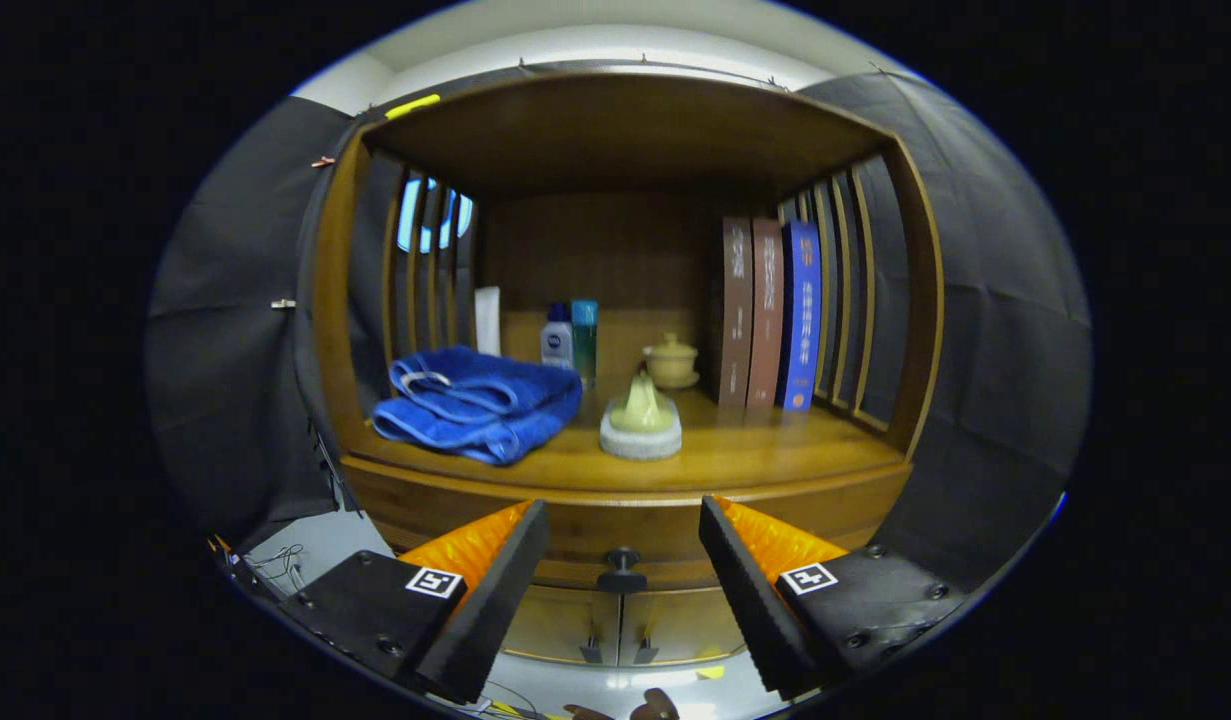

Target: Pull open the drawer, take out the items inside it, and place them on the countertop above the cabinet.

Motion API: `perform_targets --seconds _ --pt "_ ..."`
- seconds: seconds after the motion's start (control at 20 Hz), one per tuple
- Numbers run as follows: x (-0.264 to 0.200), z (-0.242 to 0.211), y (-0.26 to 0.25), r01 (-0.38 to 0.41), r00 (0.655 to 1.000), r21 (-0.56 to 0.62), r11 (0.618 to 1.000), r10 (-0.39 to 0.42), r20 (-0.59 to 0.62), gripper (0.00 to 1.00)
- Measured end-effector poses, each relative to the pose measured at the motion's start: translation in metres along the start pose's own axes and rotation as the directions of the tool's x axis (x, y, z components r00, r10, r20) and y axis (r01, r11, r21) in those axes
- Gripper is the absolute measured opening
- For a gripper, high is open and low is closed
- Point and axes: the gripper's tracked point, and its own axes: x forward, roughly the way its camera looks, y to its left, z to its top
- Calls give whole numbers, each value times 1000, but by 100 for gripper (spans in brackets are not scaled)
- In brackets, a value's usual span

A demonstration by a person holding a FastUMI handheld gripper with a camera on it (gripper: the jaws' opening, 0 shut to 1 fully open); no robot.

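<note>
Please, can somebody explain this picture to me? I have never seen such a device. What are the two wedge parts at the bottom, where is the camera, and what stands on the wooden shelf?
The two wedges are the fingers of hand-held tongs; a person carries them, there is no robot arm. The camera rides on the tongs and looks forward along the fingers, with a fisheye lens that bends everything. The tongs are open and hold nothing. Between the fingers, just ahead, is the dark drawer knob of a wooden cabinet; the drawer looks shut. On the countertop above lie a folded blue towel, some bottles, a small lidded pot, a pale cone-shaped object on a round base and three upright books.
</note>
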Motion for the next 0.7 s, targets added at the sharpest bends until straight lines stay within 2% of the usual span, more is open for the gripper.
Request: perform_targets --seconds 0.15,0.35,0.7 --pt "-34 58 -4 14 998 4 1000 -14 62 99" --pt "-76 104 -9 36 996 54 998 -40 82 99" --pt "-130 158 -9 17 987 65 998 -27 157 99"
